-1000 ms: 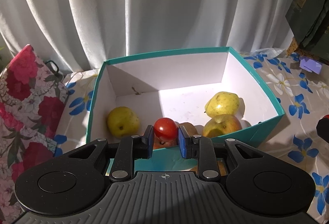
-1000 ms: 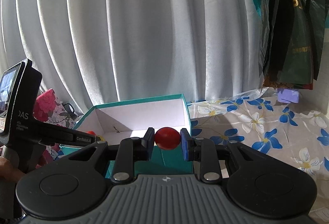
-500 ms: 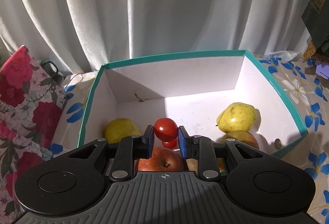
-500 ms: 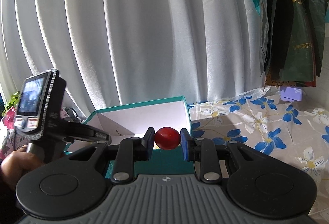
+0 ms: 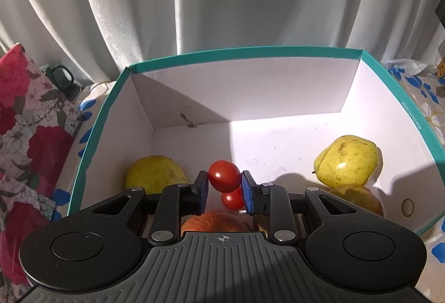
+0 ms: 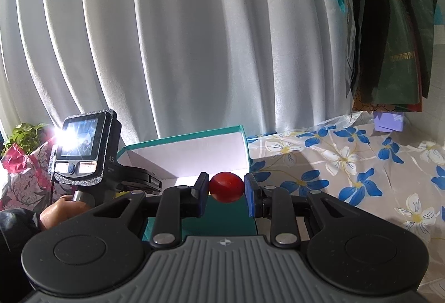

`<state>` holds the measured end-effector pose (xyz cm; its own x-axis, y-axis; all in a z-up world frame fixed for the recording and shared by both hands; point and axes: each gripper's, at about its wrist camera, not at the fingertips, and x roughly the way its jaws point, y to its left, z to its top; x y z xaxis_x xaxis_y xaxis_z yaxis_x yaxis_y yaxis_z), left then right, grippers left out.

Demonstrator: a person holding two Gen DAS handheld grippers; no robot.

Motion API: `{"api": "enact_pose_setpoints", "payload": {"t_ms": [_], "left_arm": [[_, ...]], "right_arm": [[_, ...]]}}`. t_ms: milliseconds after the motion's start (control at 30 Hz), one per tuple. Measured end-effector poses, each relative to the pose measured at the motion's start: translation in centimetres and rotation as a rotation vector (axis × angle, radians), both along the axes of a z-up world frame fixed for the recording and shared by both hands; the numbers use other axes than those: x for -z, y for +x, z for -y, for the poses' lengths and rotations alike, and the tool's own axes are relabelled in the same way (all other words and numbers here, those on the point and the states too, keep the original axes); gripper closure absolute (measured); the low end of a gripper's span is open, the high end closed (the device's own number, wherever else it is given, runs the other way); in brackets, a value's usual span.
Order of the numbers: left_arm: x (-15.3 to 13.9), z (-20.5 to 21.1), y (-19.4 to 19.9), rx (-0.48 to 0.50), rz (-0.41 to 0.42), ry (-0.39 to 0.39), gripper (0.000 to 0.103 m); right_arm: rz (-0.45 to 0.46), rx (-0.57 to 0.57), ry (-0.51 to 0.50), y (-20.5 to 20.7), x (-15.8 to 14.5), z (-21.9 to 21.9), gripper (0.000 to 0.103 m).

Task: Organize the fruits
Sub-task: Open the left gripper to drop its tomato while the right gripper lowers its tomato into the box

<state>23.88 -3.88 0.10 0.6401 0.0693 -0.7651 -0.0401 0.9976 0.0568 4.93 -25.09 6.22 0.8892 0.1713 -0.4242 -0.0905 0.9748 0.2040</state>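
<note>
My left gripper [image 5: 224, 183] is shut on a small red tomato [image 5: 224, 175] and holds it over the teal box [image 5: 244, 54] with white walls. Inside the box lie another red tomato [image 5: 232, 198], a yellow pear [image 5: 154, 173] at the left, a yellow pear [image 5: 347, 159] at the right, a red-yellow apple [image 5: 358, 198] below it, and a red apple [image 5: 215, 222] under my fingers. My right gripper [image 6: 225, 187] is shut on a second red tomato [image 6: 225, 186], to the right of the box [image 6: 189, 147]. The left tool [image 6: 83, 147] shows at its left.
White curtains hang behind the box. A flowered red cushion [image 5: 25, 119] lies to the box's left. The table has a blue-flower cloth [image 6: 347, 164]. Dark bags [image 6: 389, 25] hang at the right, above a small purple box [image 6: 388, 121].
My left gripper has moved forward over the box with its tomato, so the box interior fills the view. My right gripper has held still with its tomato.
</note>
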Motion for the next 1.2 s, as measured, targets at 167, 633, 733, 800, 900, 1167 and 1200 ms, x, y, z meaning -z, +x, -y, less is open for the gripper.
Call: {"api": "enact_pose_setpoints", "payload": {"t_ms": [167,633,733,800,900,1167,1200], "left_arm": [[0.4,-0.1,0.3,-0.011,0.006,0.005,0.067],[-2.5,-0.3,-2.2,-0.022,0.053,0.022,0.003],[-3.4,-0.2,-3.6,-0.011,0.068,0.007,0.002],[-3.9,0.0,-4.4,0.001,0.077,0.008,0.002],[-4.5,0.4,-5.3,0.023,0.102,0.012,0.002],[-5.3,0.2,-7.0,0.026,0.132,0.036,0.002],[-5.4,0.0,-7.2,0.020,0.132,0.031,0.002]], "right_arm": [[-0.004,-0.001,-0.002,0.1,0.1,0.1,0.077],[-0.001,-0.012,-0.005,0.9,-0.1,0.0,0.077],[0.002,-0.018,-0.007,1.2,-0.1,-0.2,0.077],[0.004,-0.021,-0.007,1.3,-0.1,-0.3,0.077],[0.008,-0.027,-0.013,1.6,-0.1,-0.4,0.077],[0.021,-0.048,-0.037,2.6,-0.2,-0.9,0.077],[0.021,-0.052,-0.042,2.8,-0.2,-1.0,0.077]]}}
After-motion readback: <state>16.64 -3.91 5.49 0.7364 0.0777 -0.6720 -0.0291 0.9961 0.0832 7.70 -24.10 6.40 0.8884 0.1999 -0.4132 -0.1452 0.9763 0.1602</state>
